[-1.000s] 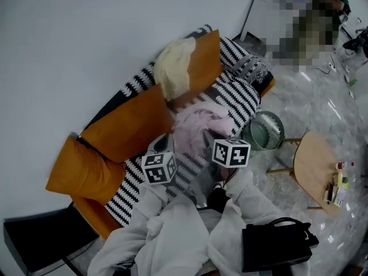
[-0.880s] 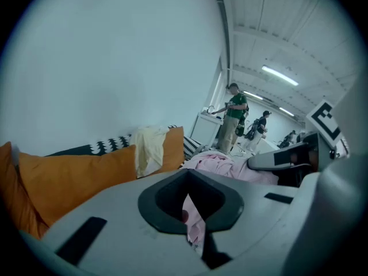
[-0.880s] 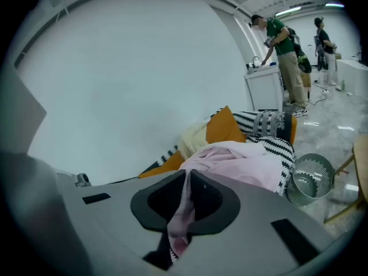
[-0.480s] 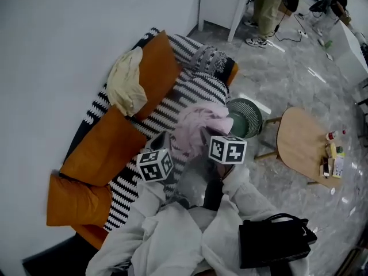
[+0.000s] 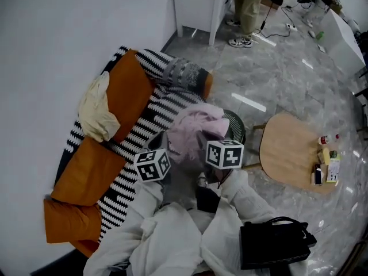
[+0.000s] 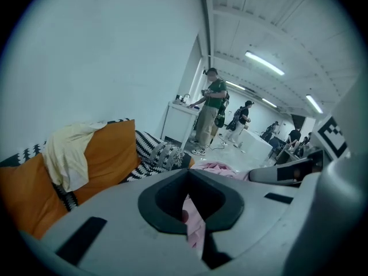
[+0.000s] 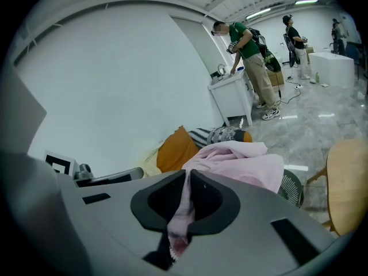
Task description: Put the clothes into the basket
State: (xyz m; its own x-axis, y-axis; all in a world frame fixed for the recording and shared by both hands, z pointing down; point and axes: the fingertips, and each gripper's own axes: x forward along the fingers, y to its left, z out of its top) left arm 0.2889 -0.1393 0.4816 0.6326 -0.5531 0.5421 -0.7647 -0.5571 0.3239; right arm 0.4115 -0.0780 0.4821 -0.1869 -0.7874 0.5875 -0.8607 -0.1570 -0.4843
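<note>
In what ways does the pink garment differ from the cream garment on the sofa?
The pink garment is held up, clamped in the jaws of the left gripper and the right gripper; the cream garment lies draped over an orange cushion, untouched. The pink garment is near the basket; the cream garment is far from it. Both are crumpled clothes.

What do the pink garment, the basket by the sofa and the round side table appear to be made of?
The pink garment looks like soft, matte cloth: it bunches and drapes in folds. The basket appears to be dark green plastic or metal with a slatted wall; which of the two is unclear. The side table looks like pale wood with a smooth, matte top.
</note>
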